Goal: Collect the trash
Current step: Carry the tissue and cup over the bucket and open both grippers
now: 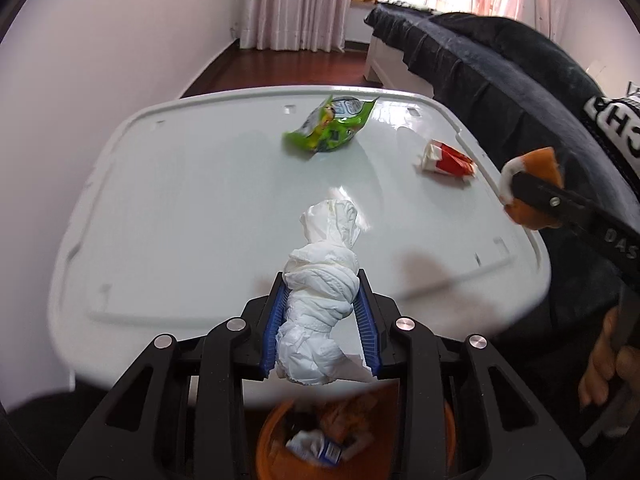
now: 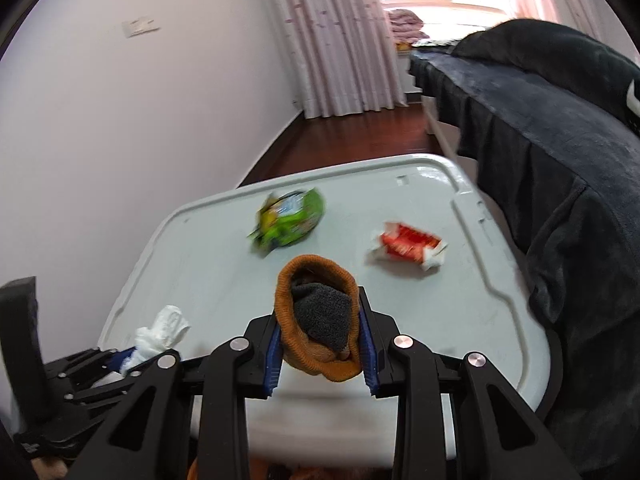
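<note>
My left gripper (image 1: 322, 280) is shut on a twisted white tissue wad (image 1: 320, 300), held over the near edge of the white table (image 1: 180, 208). In the right wrist view that wad (image 2: 160, 332) sticks out of the left gripper at the lower left. My right gripper (image 2: 320, 300) is shut on a rolled orange and grey sock (image 2: 320, 320); the same sock (image 1: 532, 188) shows at the right in the left wrist view. A green snack bag (image 1: 330, 126) (image 2: 290, 220) and a red and white wrapper (image 1: 448, 158) (image 2: 408, 244) lie on the far part of the table.
An orange bin (image 1: 276, 440) with trash inside stands on the floor below the table's near edge. A bed with a dark blanket (image 2: 540, 140) runs along the table's right side. A white wall (image 2: 120, 120) is on the left, and a person's hand (image 1: 608, 364) grips the right tool.
</note>
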`<state>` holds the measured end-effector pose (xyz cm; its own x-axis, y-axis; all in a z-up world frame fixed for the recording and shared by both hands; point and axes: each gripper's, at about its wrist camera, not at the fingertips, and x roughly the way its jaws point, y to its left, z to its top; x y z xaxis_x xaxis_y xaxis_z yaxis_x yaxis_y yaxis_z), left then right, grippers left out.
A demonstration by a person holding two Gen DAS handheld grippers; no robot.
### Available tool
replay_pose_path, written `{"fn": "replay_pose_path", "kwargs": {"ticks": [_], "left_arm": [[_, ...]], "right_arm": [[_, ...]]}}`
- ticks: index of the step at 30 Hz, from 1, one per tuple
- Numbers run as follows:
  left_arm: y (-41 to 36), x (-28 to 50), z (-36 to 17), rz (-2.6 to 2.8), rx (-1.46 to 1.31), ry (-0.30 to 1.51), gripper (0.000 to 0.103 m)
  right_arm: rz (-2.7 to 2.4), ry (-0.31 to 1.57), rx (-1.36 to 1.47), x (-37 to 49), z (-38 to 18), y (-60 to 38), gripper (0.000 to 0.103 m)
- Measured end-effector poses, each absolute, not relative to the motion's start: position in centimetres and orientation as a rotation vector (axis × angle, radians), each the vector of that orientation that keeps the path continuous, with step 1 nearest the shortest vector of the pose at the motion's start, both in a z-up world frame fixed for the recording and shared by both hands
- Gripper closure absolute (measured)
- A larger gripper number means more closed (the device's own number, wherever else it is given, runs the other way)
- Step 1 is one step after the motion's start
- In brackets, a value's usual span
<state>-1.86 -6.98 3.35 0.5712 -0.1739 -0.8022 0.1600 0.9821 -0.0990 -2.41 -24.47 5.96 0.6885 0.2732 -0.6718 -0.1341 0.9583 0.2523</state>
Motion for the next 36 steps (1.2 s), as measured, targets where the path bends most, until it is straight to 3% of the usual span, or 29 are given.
{"fn": "replay_pose_path", "kwargs": {"ticks": [12,17,36], "left_arm": [[-4.3,-12.2,-1.0,-0.159,-0.04,1.023,0.071],[-3.6,-12.5,-1.7,-0.167,-0.073,1.042,0.071],[-4.4,-12.3,-3.1,-0.198,-0.044,1.101,0.071]], "right_arm": [[0.276,0.826,0.134,-14.9,3.3,-20.1,0.071],[0.283,0.922,0.139,-15.4,0.6,-19.4,0.071],[0.289,0.968,0.148,-14.8,-0.8,-19.2,0.071]]}}
